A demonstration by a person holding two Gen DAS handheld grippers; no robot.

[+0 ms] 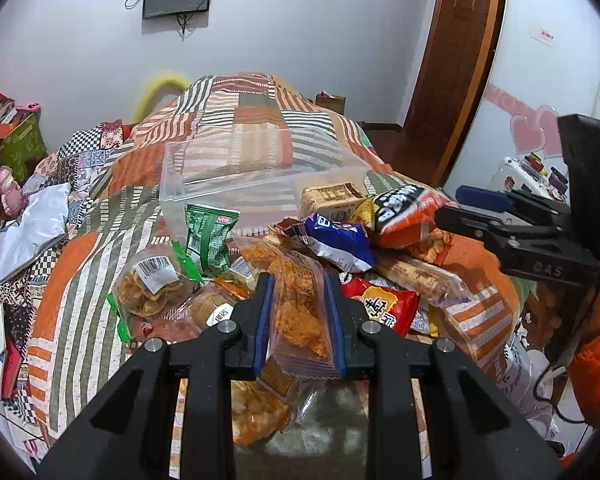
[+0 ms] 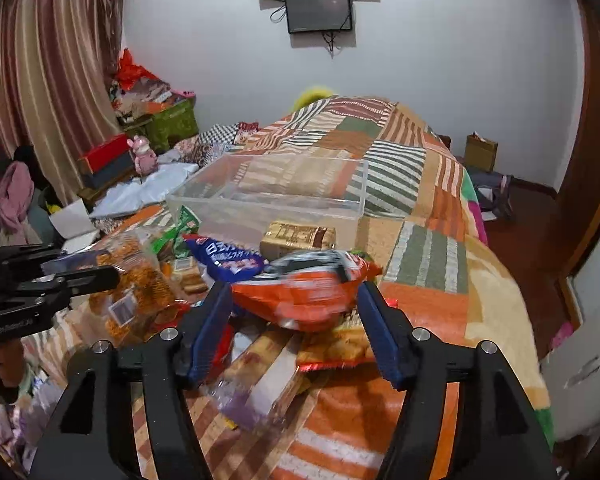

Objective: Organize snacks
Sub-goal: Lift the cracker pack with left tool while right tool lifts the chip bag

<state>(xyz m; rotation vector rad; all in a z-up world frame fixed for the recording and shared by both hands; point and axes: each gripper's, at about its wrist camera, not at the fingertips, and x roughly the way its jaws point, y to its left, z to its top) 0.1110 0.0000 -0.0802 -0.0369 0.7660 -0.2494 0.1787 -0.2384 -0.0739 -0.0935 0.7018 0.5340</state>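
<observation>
Left gripper (image 1: pixel 300 312) pinches clear bag of orange crisps (image 1: pixel 300 300), bound for clear plastic bin (image 1: pixel 260 176); right gripper (image 2: pixel 296 320) spread, probably straddling orange packet (image 2: pixel 304 296).

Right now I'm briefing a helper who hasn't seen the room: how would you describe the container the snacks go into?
Look at the bed with the striped patchwork quilt. Just beyond the snack pile in the middle of it stands a clear plastic bin, rectangular and open-topped. It is the only see-through rigid thing there: the quilt's stripes show through its walls, while everything in front is a crinkly packet.
</observation>
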